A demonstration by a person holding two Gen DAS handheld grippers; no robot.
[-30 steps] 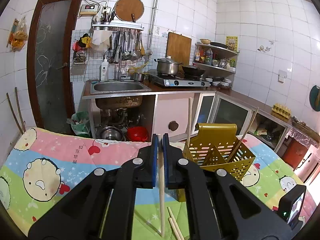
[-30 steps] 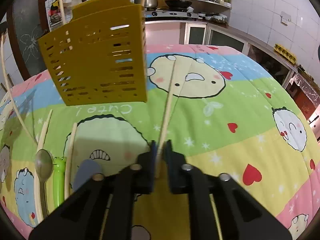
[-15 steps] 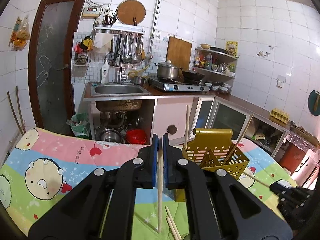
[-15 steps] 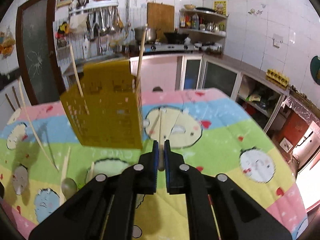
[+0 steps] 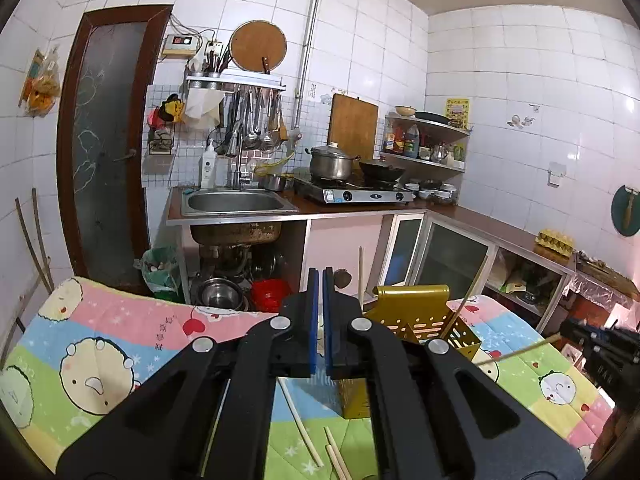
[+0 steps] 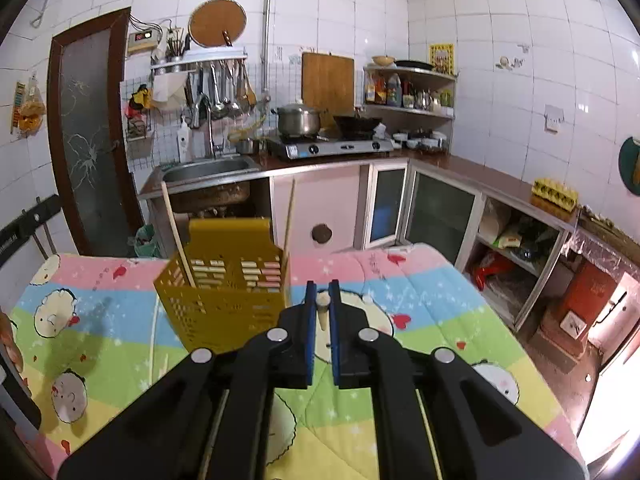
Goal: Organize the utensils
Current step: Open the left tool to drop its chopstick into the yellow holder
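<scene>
The right hand-held gripper (image 6: pixel 322 302) pinches a pale wooden chopstick (image 6: pixel 322 312) between its blue pads; the round end shows above them. The left hand-held gripper (image 5: pixel 320 304) is pressed together on another pale chopstick (image 5: pixel 320 330), seen as a thin strip in the slit. Loose chopsticks (image 5: pixel 300 426) lie on the cartoon-printed quilt (image 6: pixel 420 300). Beyond stands the yellow perforated utensil holder (image 6: pixel 228 296), upright, with two chopsticks (image 6: pixel 178 236) leaning inside it.
</scene>
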